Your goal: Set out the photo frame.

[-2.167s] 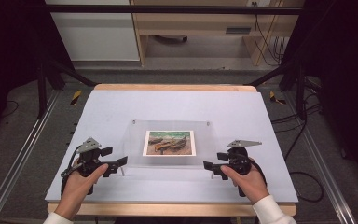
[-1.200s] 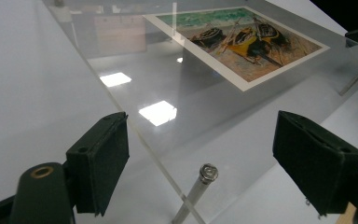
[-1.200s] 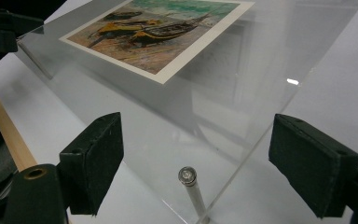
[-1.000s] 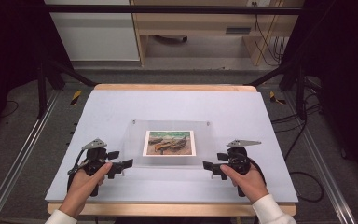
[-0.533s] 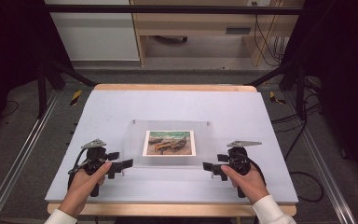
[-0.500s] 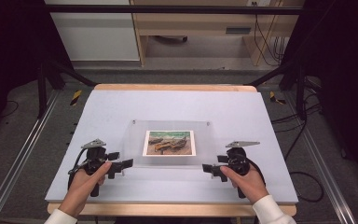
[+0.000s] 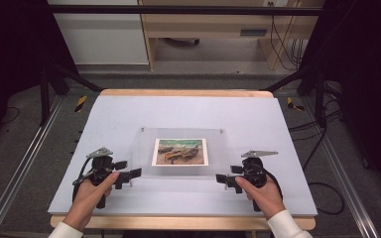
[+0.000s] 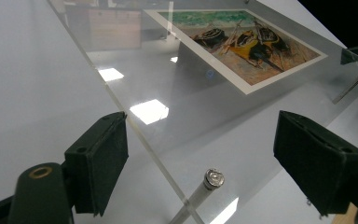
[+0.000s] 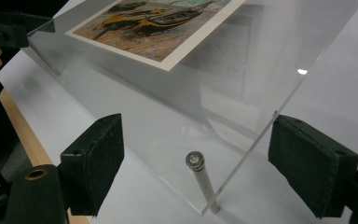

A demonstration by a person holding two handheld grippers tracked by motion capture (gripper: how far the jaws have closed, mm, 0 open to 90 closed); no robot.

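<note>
A clear acrylic panel (image 7: 144,158) lies mid-table, raised on short metal pins, with a picture of beached boats (image 7: 179,151) under it. My left gripper (image 7: 128,168) rests at the panel's near left corner. In the left gripper view my left gripper (image 8: 200,135) is open, its jaws either side of the corner and its pin (image 8: 213,178), touching neither. My right gripper (image 7: 229,173) sits at the near right corner. My right gripper (image 9: 193,130) is open too; its jaws have just been closing a little around the corner pin (image 9: 194,159) without pressing on the panel (image 9: 242,70).
The white table top (image 7: 188,111) has a wooden front edge (image 7: 178,222) just behind my hands. Dark frame posts and cables stand off the table at both sides, and cabinets stand beyond the far edge.
Early on the left gripper edged slightly right toward the panel's corner. Since then both hands and the panel look the same.
</note>
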